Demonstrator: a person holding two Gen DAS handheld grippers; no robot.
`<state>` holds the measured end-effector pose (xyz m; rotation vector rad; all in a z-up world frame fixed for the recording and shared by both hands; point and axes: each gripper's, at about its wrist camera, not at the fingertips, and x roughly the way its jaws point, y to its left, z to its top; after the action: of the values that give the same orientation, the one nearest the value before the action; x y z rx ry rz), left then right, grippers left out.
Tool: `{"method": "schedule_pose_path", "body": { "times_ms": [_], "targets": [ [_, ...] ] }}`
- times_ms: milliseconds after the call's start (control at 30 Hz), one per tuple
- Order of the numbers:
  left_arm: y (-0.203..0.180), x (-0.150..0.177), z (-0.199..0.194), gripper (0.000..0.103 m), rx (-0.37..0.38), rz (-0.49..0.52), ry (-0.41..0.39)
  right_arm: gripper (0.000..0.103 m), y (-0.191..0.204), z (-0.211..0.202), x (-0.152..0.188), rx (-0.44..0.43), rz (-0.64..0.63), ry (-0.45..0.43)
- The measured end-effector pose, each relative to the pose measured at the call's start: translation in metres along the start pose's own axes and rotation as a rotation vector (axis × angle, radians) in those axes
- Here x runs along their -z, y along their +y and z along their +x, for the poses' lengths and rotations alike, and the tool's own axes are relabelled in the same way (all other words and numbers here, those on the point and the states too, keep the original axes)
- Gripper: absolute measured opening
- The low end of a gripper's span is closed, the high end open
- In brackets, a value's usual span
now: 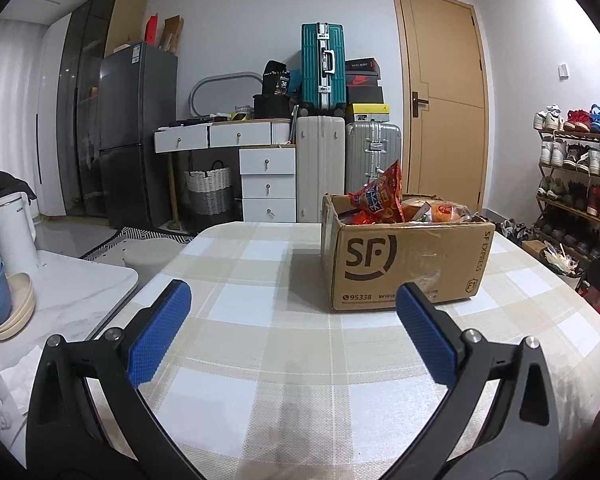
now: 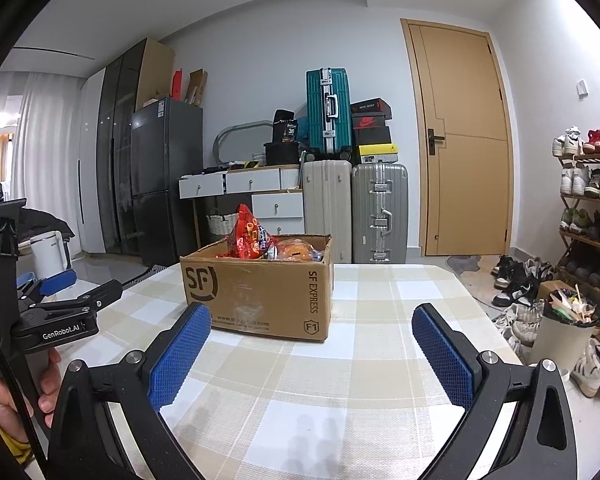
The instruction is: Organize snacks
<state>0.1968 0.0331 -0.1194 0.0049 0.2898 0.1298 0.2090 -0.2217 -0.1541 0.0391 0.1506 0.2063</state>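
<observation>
A brown SF Express cardboard box (image 1: 404, 264) stands open on the checked tablecloth (image 1: 260, 320). It holds snack bags, with a red bag (image 1: 380, 196) sticking up and orange packs beside it. My left gripper (image 1: 294, 304) is open and empty, above the cloth in front of the box. In the right wrist view the box (image 2: 260, 292) sits ahead and to the left, with the red bag (image 2: 250, 236) in it. My right gripper (image 2: 312, 328) is open and empty, just short of the box. The left gripper (image 2: 56, 280) shows at the left edge of that view.
A white marble side table (image 1: 80, 292) on the left carries blue and beige bowls (image 1: 4, 300) and a white kettle (image 1: 14, 232). A bin of rubbish (image 2: 566, 328), loose shoes and a shoe rack (image 2: 592, 208) are at the right. Suitcases, drawers and a fridge stand behind.
</observation>
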Motion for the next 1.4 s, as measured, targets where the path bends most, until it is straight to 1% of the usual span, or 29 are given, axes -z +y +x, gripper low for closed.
{"method": "schedule_pose_path", "body": {
  "times_ms": [100, 200, 400, 1400],
  "targets": [
    [-0.005, -0.001, 0.0, 0.102, 0.004, 0.022, 0.006, 0.102, 0.002, -0.001, -0.001, 0.0, -0.004, -0.008],
    [-0.01, 0.001, 0.001, 0.102, 0.02, 0.042, -0.012, 0.102, 0.004, -0.002, -0.001, 0.006, -0.008, -0.008],
    [-0.005, 0.003, 0.005, 0.102, 0.021, 0.013, -0.004, 0.102, 0.006, -0.001, 0.0, 0.01, -0.006, -0.004],
    [-0.008, 0.007, 0.009, 0.102, 0.015, 0.012, -0.004, 0.102, 0.009, 0.0, 0.002, 0.013, -0.004, 0.008]
  ]
}}
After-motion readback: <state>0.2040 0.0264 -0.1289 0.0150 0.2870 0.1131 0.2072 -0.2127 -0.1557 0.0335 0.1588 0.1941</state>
